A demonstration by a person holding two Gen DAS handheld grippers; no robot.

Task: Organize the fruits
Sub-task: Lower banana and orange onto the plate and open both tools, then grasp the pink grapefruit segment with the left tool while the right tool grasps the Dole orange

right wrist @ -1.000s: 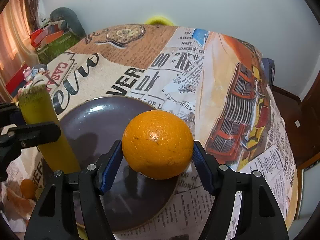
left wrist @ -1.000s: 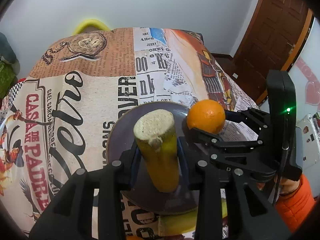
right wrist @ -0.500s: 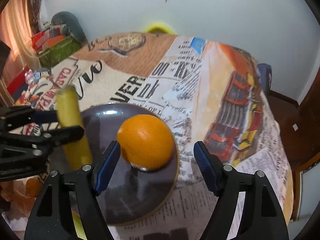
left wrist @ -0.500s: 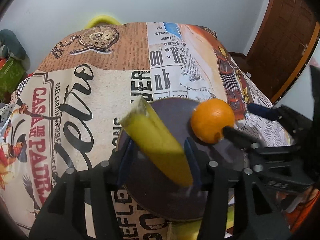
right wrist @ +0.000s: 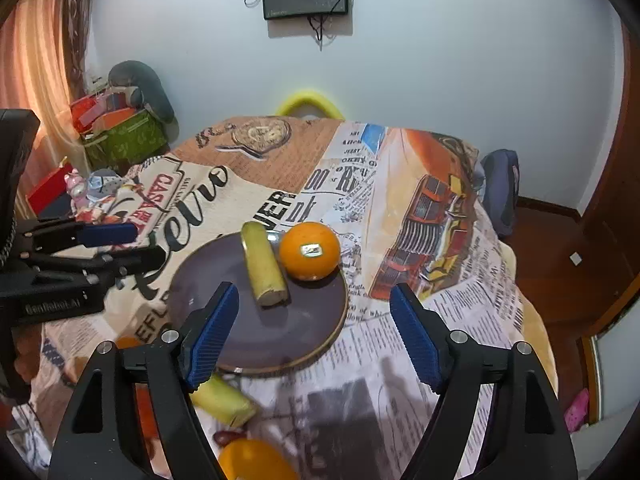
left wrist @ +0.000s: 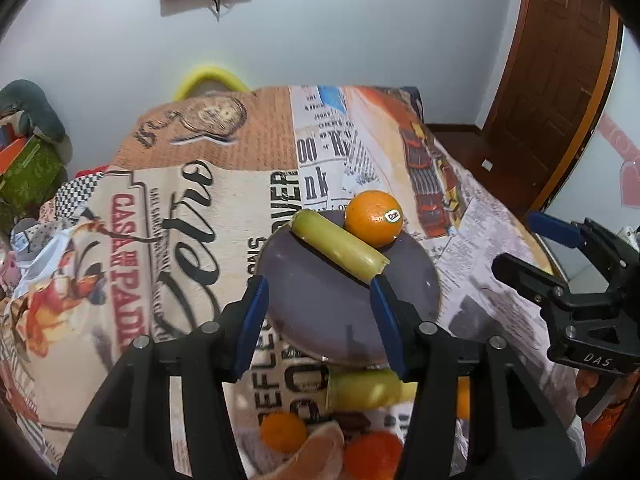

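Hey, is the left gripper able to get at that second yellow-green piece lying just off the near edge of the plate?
Probably yes. The left gripper is open and empty, and the loose piece lies bare on the cloth by the plate rim, just below its fingertips. It would only need to drop and pull back slightly.

Near half of plate (right wrist: 320, 344) bare; orange (right wrist: 309, 251), yellow stalk (right wrist: 264, 268) block far rim.

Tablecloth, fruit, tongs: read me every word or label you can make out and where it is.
"CASA ... PADR": red letters, tablecloth.
"OVER", "nk": tablecloth newsprint.
"DAS": right tongs body.
"GenRobot.AI": left tongs body.
Sticker on orange: looks like "Dole", too small to be sure.
Fine newsprint: unreadable.
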